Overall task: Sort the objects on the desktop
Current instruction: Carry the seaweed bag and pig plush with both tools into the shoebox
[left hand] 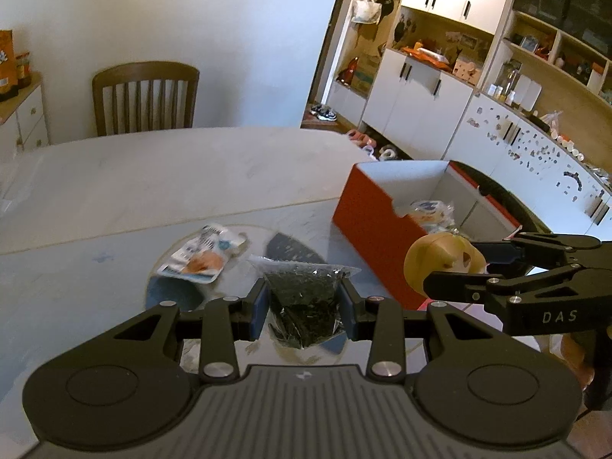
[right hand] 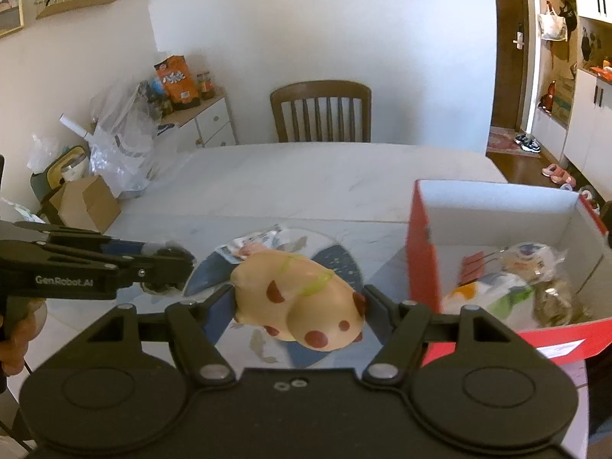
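Observation:
My left gripper [left hand: 304,308] is shut on a clear bag of dark dried bits [left hand: 306,300], held above the table. My right gripper [right hand: 300,306] is shut on a cream toy animal with red spots [right hand: 298,298], lifted just left of the red box. In the left wrist view the right gripper [left hand: 445,267] shows at the right with the toy [left hand: 436,258] between its fingers. In the right wrist view the left gripper [right hand: 168,267] reaches in from the left. A white and orange snack packet [left hand: 204,254] lies on the round patterned mat [left hand: 172,290]. The red box [right hand: 422,252] holds several wrapped items [right hand: 535,279].
A marble-look table [right hand: 325,179] stretches back to a wooden chair [right hand: 321,113]. A small cardboard box [right hand: 86,201] and plastic bags [right hand: 122,145] sit at the table's left end. Cabinets and shelves [left hand: 440,76] line the right wall, with shoes on the floor.

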Available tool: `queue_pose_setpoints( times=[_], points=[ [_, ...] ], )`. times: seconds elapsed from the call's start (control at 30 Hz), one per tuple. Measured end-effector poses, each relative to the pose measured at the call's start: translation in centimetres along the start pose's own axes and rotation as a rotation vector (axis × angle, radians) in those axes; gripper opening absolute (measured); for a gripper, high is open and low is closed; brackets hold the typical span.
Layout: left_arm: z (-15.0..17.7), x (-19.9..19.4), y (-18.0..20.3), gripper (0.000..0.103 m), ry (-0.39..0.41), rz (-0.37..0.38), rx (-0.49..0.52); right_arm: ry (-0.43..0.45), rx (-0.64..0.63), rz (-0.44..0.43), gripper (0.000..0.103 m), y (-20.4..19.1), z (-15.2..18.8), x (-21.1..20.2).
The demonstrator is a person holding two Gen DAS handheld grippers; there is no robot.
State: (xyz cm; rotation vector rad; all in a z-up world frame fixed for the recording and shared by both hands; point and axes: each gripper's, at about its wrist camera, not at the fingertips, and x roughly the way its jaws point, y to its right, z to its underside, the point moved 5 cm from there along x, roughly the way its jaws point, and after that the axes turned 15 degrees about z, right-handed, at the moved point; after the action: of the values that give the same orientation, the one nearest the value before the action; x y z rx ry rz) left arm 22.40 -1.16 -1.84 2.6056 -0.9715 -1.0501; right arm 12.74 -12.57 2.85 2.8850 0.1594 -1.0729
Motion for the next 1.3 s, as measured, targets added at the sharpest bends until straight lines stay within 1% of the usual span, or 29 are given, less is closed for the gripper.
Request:
queue_pose_setpoints(
  times=[0.33, 0.53, 0.73, 1.0, 1.2, 1.3],
  points=[
    [-1.8, 1.9, 3.0, 0.037, 0.024, -0.002, 0.006, 0.039, 0.005, 0.011, 0.071, 4.7, -1.4, -0.8],
    [-2.9, 4.0, 5.2, 0.037, 0.033, 0.010, 0.022, 0.046, 0.009, 0.019, 0.071, 8.0, -1.7, -0.7],
    [-3.8, 7.6, 8.0, 0.037, 0.011, 0.034, 0.037, 0.043, 0.018, 0.032, 0.071, 11.3, -1.5, -0.2],
    [-5.4, 12.5, 11.4, 0.037, -0.029, 0.069, 0.082, 0.036, 0.046, 0.084, 0.071, 16.4, -1.4, 0.6],
    [-6.4, 15.8, 13.1, 0.037, -0.060, 0.078, 0.103, 0.016, 0.069, 0.112, 0.071, 19.7, -1.0, 1.7],
    [-6.9, 17.4, 13.6, 0.037, -0.077, 0.071, 0.121, 0.000, 0.071, 0.116, 0.071, 20.8, -0.8, 2.3]
  ],
)
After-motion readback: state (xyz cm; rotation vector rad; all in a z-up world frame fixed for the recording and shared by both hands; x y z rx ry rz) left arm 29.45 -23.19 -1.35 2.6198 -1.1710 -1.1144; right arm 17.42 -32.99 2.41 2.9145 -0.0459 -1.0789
